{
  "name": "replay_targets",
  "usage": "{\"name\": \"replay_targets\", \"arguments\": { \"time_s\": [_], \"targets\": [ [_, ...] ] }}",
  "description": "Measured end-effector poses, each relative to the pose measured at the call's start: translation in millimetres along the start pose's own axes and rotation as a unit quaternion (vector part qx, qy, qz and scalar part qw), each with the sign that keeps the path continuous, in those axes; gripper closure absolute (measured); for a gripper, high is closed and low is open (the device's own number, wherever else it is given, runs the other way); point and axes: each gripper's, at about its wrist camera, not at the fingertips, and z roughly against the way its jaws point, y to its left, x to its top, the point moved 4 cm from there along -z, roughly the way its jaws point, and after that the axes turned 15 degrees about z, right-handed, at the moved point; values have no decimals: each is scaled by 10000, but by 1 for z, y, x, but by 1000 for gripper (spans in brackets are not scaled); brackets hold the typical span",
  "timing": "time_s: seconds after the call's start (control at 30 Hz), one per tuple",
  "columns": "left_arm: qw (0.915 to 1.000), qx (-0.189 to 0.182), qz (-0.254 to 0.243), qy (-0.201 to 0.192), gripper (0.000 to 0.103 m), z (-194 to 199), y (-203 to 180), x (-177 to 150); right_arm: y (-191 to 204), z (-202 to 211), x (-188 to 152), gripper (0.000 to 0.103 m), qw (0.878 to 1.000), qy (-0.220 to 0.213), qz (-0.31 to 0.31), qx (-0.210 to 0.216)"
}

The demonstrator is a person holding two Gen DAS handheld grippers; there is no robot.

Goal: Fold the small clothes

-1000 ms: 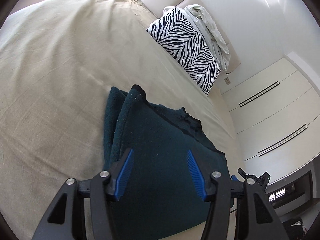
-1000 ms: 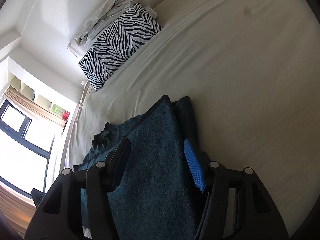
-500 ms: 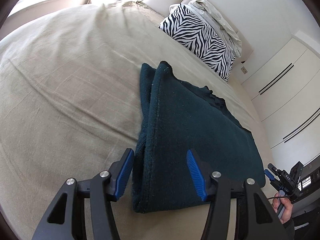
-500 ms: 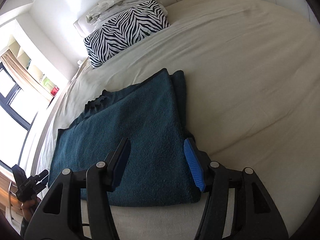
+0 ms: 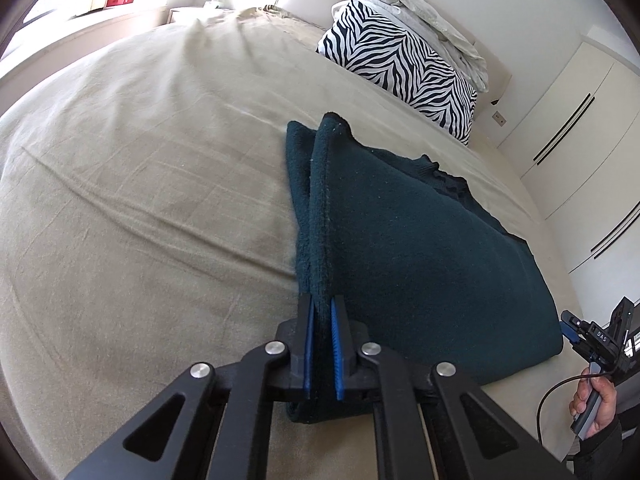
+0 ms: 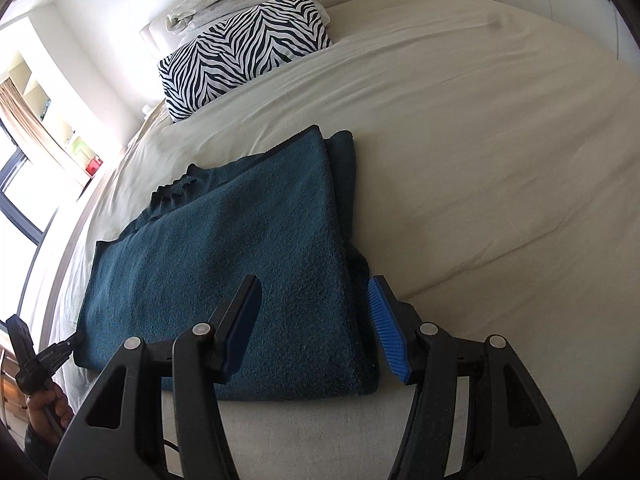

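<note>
1. Near the front edge of the bed (image 6: 500, 128), the folded teal garment (image 6: 240, 264) lies flat, its long axis running from one hand across to the other.
2. Left tool (image 5: 321, 344): jaws have just closed, pinching the garment's near left corner.
3. Right tool (image 6: 316, 320): spread, straddling the near right corner, pads not yet pressing.
4. So the right side must grip before any lift.
5. No containers show; a zebra pillow (image 6: 244, 52) sits well beyond.
</note>
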Motion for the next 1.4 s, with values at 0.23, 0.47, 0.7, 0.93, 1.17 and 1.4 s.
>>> {"name": "replay_targets", "arguments": {
  "time_s": [0.23, 0.47, 0.7, 0.93, 1.17, 1.4],
  "targets": [
    [9999, -120, 11, -38, 96, 11, -3, -1, -4, -5, -7, 77, 9998, 156, 115, -81],
    [9998, -165, 79, -62, 97, 20, 0, -4, -13, 1, -12, 97, 9998, 150, 29, -136],
    [9993, -240, 264, 77, 97, 17, 11, -8, -16, 12, -17, 98, 9998, 43, -163, -72],
    [9987, -253, 400, 206, 97, 10, 20, -10, -18, 19, -28, 98, 9996, 60, -275, -55],
    [9983, -241, 453, 264, 96, 2, 25, -10, -30, -2, -41, 98, 9984, 184, -536, 73],
    [9983, -229, 479, 257, 96, 1, 25, -7, -34, -1, -46, 98, 9978, 181, -614, 169]
  ]
}}
